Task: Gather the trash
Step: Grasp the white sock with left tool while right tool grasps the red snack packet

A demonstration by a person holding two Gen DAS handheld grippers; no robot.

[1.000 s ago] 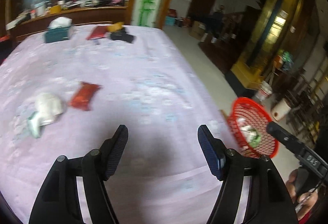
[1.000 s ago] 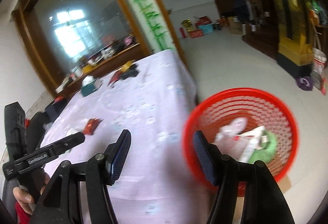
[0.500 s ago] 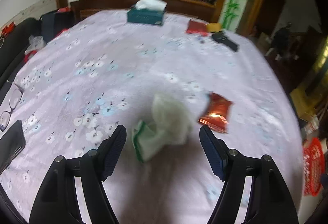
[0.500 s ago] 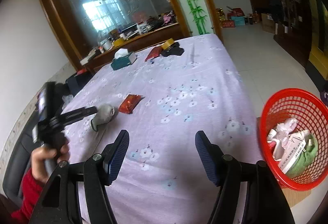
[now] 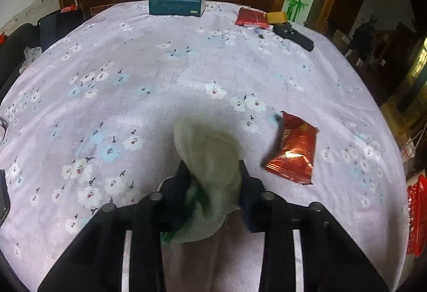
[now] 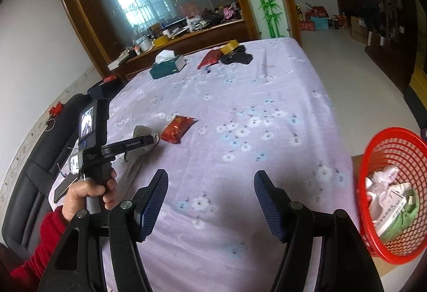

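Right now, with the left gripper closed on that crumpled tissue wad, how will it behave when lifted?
The tissue wad looks soft and crumpled, bulging between the left gripper pads, so it will probably squash and droop. It seems light, likely lifting easily. A loose green-edged tail hangs below and may drag on the tablecloth.

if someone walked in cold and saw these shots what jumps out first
The left hand-held gripper is shut on a crumpled whitish wad of trash near the front of the floral lilac tablecloth. Just to its right lies a shiny red snack wrapper. In the right wrist view, a bright red mesh basket with rubbish inside stands beyond the table's right edge, while the right hand-held gripper hangs open.
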